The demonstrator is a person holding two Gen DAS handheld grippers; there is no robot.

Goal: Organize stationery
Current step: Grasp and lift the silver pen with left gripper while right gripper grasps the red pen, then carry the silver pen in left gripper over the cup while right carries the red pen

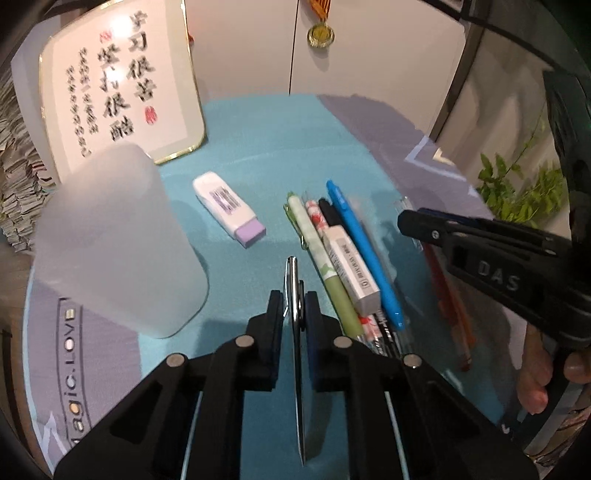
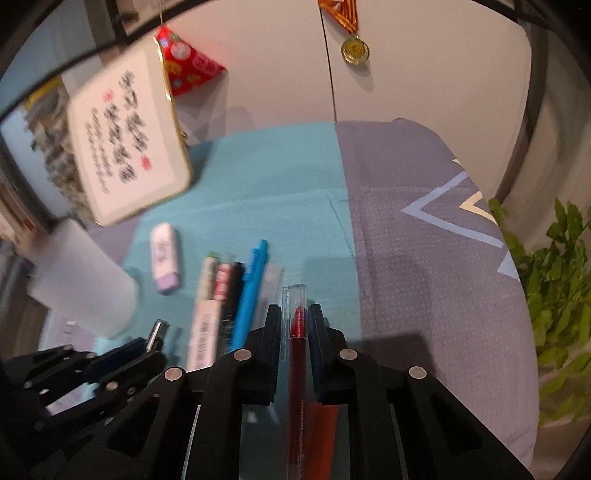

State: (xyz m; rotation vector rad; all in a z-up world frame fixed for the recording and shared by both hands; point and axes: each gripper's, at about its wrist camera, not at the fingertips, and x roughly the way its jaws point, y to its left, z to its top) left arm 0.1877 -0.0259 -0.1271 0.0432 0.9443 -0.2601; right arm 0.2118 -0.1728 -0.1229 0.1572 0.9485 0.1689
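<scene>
My left gripper (image 1: pixel 294 300) is shut on a slim dark pen with a silver clip (image 1: pixel 291 280), which points away over the teal mat. My right gripper (image 2: pixel 293 313) is shut on a red pen with a clear cap (image 2: pixel 296 321); an orange pencil (image 2: pixel 321 435) lies under it. Between the two lie a green pen (image 1: pixel 325 273), a floral pen (image 1: pixel 316 218), a black pen (image 1: pixel 328 214), a blue pen (image 1: pixel 364 254) and a white eraser (image 1: pixel 351 273) resting across them. A white and purple eraser (image 1: pixel 229 208) lies alone to the left. A frosted cup (image 1: pixel 118 243) stands at the left.
A framed calligraphy board (image 1: pixel 122 85) leans behind the cup. A medal (image 1: pixel 320 34) hangs on the white wall. A green plant (image 1: pixel 524 192) stands at the right, beyond the mat's edge. A red paper ornament (image 2: pixel 188 66) hangs beside the board. The mat (image 1: pixel 266 147) runs back to the wall.
</scene>
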